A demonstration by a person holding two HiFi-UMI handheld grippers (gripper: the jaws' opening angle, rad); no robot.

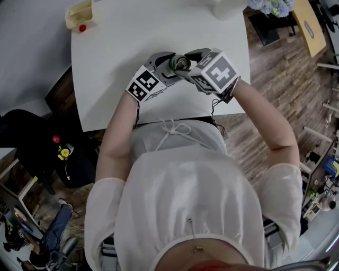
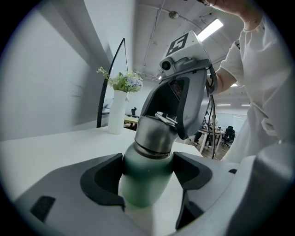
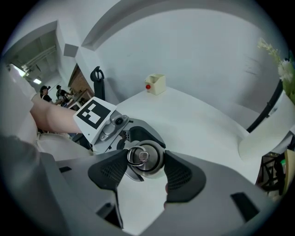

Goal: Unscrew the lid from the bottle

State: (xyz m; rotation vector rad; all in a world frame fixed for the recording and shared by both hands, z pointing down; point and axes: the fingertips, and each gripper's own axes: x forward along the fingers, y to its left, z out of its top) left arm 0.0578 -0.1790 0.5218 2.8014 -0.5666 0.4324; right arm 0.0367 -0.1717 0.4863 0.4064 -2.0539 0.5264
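Observation:
A green bottle (image 2: 144, 186) with a steel lid (image 2: 154, 134) is held a little above the white table (image 1: 122, 42). My left gripper (image 2: 147, 171) is shut on the bottle's body, one pad on each side. In the head view the bottle (image 1: 178, 64) lies between my left gripper (image 1: 165, 64) and my right gripper (image 1: 188, 59). The right gripper view looks down on the lid (image 3: 144, 158), which has a ring on top. My right gripper (image 3: 145, 167) is shut on the lid, both ribbed pads against its rim. The bottle's base is hidden.
A small cream box (image 1: 79, 14) with a red ball beside it stands at the table's far left corner. A white vase of flowers (image 2: 117, 113) stands at the far edge. The table's near edge runs just below the grippers, against the person's body.

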